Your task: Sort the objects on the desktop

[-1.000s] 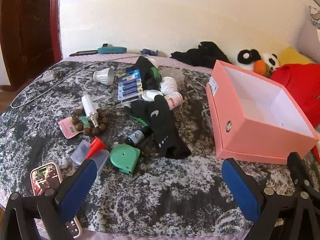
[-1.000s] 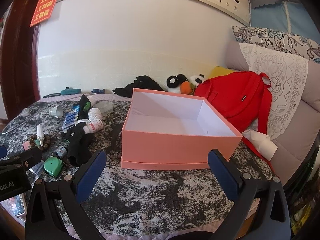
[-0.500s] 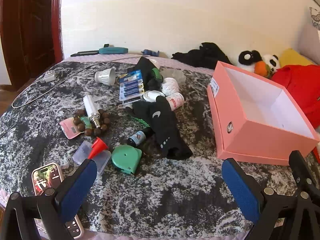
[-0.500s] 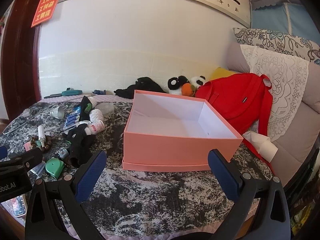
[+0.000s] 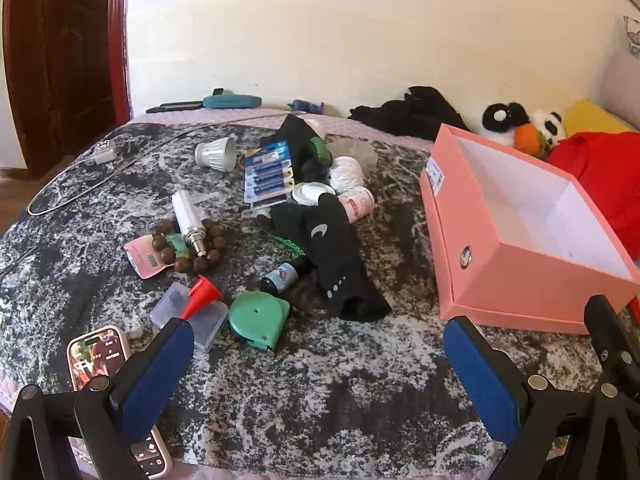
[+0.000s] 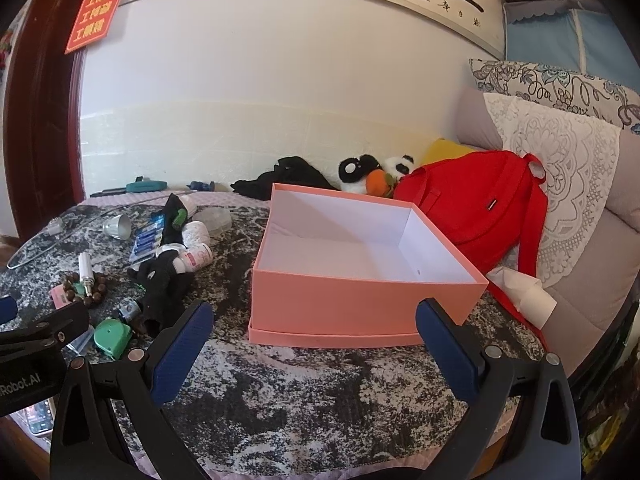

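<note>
pink box: sitting open on the right side of the surface, white inside, nothing in it that I can see
clutter pile: left of the box, all loose on the surface and well apart from both grippers
green tape measure: nearest bit of the pile, just beside a clear plastic case with a red cone lying on it
black sock: draped across the middle of the pile, a small dark bottle poking out from under it
battery pack: further back, blue cells, next to a silver bulb
bead bracelet: brown beads in a ring with a white tube bulb lying across it
phone: near edge, partly behind the left finger
left gripper: jaws spread wide, holding nothing, low over the near edge
right gripper: jaws also wide apart and empty, in front of the box
red backpack: behind the box, plush panda beside it
</note>
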The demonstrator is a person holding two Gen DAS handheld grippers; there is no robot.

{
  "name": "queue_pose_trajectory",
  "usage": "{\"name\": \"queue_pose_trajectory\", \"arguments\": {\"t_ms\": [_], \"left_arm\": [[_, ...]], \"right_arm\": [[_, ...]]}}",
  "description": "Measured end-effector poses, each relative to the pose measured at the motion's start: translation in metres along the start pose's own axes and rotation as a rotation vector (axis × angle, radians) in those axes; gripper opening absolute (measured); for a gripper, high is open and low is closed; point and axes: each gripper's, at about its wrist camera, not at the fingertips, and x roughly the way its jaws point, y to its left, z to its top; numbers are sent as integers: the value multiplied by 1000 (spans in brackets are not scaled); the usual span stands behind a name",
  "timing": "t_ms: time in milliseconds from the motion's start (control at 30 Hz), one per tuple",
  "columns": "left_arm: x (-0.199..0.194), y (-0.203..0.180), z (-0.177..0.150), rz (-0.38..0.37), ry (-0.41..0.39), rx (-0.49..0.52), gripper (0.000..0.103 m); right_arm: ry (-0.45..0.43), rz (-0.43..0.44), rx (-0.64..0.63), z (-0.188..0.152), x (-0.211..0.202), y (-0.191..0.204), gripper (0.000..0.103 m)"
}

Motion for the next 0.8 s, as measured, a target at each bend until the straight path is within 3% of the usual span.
{"name": "queue_pose_trajectory", "arguments": {"t_ms": [800], "left_arm": [[0,9,1,14,-4,-16,103]], "right_arm": [[11,7,-12,-2,3,7,103]]}}
